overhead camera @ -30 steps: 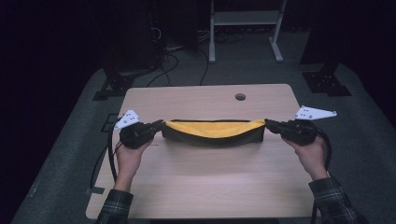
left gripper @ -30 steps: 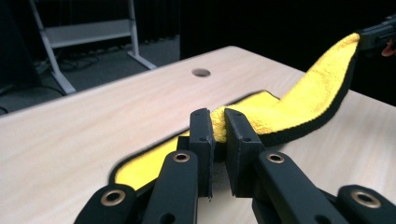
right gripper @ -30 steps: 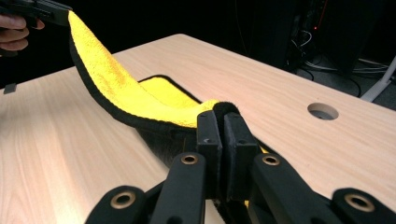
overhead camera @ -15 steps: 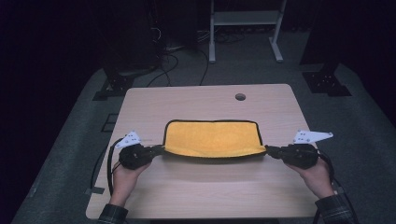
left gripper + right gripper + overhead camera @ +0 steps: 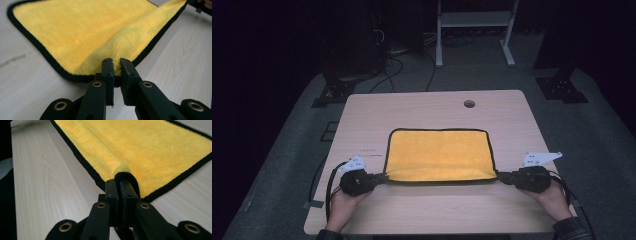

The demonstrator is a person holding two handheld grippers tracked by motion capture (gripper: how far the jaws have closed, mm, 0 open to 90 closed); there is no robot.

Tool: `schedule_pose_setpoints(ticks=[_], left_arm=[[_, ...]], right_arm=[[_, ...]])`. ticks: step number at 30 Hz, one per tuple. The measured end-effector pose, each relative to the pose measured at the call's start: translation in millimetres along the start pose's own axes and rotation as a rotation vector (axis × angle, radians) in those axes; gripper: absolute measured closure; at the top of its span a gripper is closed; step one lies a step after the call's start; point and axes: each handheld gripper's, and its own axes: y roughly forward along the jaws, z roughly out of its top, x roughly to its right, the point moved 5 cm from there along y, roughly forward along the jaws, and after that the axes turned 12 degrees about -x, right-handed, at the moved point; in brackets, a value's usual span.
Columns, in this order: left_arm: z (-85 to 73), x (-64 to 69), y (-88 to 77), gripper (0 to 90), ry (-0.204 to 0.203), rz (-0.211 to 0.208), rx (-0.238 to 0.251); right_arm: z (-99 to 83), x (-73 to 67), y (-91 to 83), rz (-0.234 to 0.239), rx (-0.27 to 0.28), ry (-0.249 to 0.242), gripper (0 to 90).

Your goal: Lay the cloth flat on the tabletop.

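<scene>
Yellow cloth (image 5: 439, 155), black-edged, spread flat on the wooden table (image 5: 422, 112), nearer the person's edge than the round hole (image 5: 469, 103). In the high view: left gripper (image 5: 379, 177) at the cloth's near left corner, held low and level, hand (image 5: 343, 204) cupped beneath, forearm coming up from the table's near edge. Right gripper (image 5: 503, 176) at the cloth's near right corner, likewise level, hand (image 5: 552, 199) behind, sleeve (image 5: 573, 229) at the near edge. Near hem stretched straight between both.

In the left gripper view: black jaws nearly together, pinching the cloth's (image 5: 100, 32) corner, fabric lifted into a fold there, remainder lying on the table (image 5: 180, 65).

In the right gripper view: jaws pressed tight on the cloth's (image 5: 150, 147) black-bound corner, a rolled ridge running away from them, table (image 5: 47, 185) bare to the cloth's left.
</scene>
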Motion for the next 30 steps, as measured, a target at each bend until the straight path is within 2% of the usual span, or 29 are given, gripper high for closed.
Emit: schedule_pose_setpoints(ticks=[1,4,8,13,17,21,26,27,30], left_arm=[[-6.2,3.0,0.5,81.9,0.004,-0.007,-0.018],[-11.3,6.3,-0.1,81.9,0.007,-0.012,-0.028],[-22.2,13.5,-1.4,81.9,0.010,-0.032,-0.051],[-28.4,21.1,0.7,81.8,0.019,-0.048,-0.078],[-34.1,30.7,1.0,81.9,0.031,-0.066,-0.102],[-39.1,34.4,1.5,81.8,0.031,-0.068,-0.123],[-47.6,36.9,-0.7,81.7,0.015,-0.067,-0.153],[-49.5,37.8,-1.5,81.2,0.016,-0.065,-0.152],[-49.1,37.9,-2.5,78.7,0.021,-0.057,-0.148]], right_arm=[[-3.8,-3.6,1.4,0.012,-0.012,-0.006,85.2],[-7.7,-8.1,2.2,0.026,-0.021,-0.018,85.2],[-18.8,-20.8,3.2,0.053,-0.059,-0.047,85.2],[-26.1,-27.0,2.2,0.054,-0.080,-0.067,85.2],[-34.5,-32.2,-1.8,0.062,-0.087,-0.064,85.1],[-40.6,-36.6,-2.6,0.082,-0.097,-0.063,85.1],[-49.7,-51.9,-0.5,0.126,-0.131,-0.085,84.9],[-52.4,-57.3,1.1,0.133,-0.145,-0.102,84.4],[-51.0,-57.7,1.2,0.124,-0.138,-0.107,79.3]])
